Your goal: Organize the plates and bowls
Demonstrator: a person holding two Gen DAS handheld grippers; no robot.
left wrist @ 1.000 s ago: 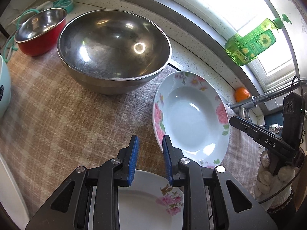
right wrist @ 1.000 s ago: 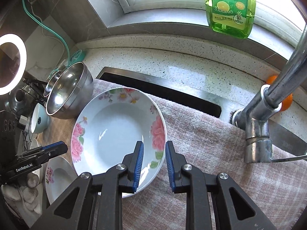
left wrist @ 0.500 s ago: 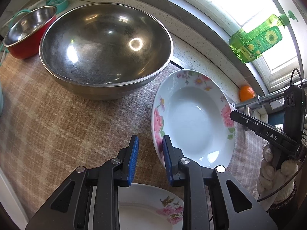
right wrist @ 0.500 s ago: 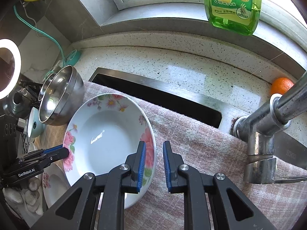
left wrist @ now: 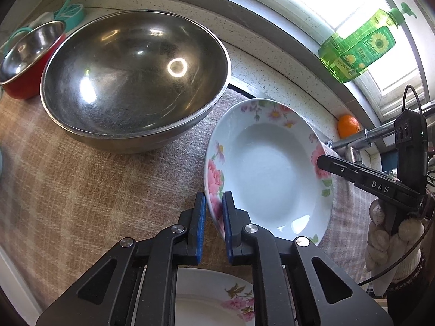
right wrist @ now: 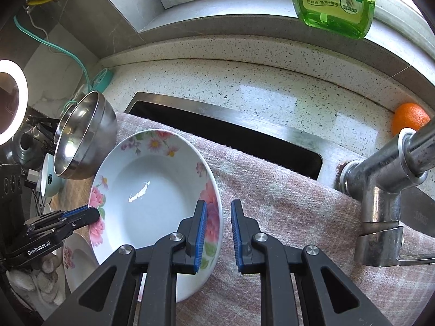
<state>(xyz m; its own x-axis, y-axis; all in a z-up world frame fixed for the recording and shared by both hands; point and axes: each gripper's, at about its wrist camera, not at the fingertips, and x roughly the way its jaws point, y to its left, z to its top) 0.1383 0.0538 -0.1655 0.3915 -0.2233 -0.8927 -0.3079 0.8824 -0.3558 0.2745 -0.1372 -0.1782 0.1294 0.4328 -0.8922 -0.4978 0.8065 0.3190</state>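
Rim of the white floral porcelain deep plate (left wrist: 267, 174) now sits clamped in the closed left gripper (left wrist: 213, 206); the right gripper (right wrist: 217, 228) straddles the opposite rim, slightly open, so lifting can follow.

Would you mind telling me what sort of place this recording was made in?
Most likely a home kitchen counter by a window: a tap over a cloth-covered sink, a dish soap bottle on the sill, and a flowered plate.
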